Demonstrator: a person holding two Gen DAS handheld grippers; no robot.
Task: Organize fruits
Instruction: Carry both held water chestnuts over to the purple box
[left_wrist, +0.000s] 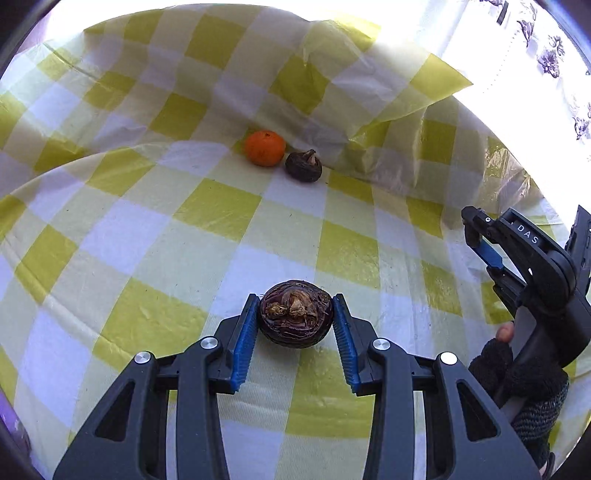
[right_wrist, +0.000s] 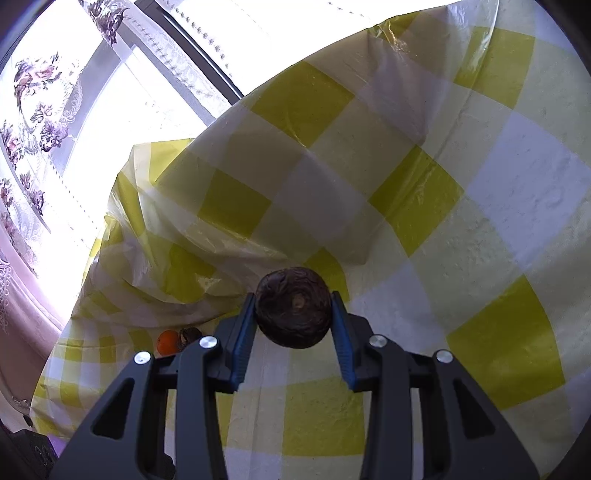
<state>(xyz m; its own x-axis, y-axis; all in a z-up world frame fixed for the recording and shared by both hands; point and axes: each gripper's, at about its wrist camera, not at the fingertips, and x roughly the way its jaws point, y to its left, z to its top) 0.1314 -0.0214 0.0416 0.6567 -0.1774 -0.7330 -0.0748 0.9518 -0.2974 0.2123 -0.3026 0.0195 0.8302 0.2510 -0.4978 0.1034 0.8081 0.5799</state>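
Note:
In the left wrist view, my left gripper (left_wrist: 294, 317) is shut on a dark brown water chestnut (left_wrist: 294, 319), low over the yellow-and-white checked cloth (left_wrist: 207, 236). Farther off, an orange tangerine (left_wrist: 265, 147) lies touching another dark chestnut (left_wrist: 303, 167). My right gripper shows at the right edge (left_wrist: 476, 240). In the right wrist view, my right gripper (right_wrist: 293, 314) is shut on a second dark chestnut (right_wrist: 293, 307), held above the cloth (right_wrist: 443, 236). The tangerine (right_wrist: 168, 342) and the small chestnut (right_wrist: 189, 336) show far left, partly hidden behind the fingers.
The cloth rises in crumpled folds (left_wrist: 332, 92) behind the fruits. A bright window with flowered lace curtains (right_wrist: 40, 133) lies beyond the cloth's edge. A gloved hand (left_wrist: 517, 376) holds the right gripper's handle.

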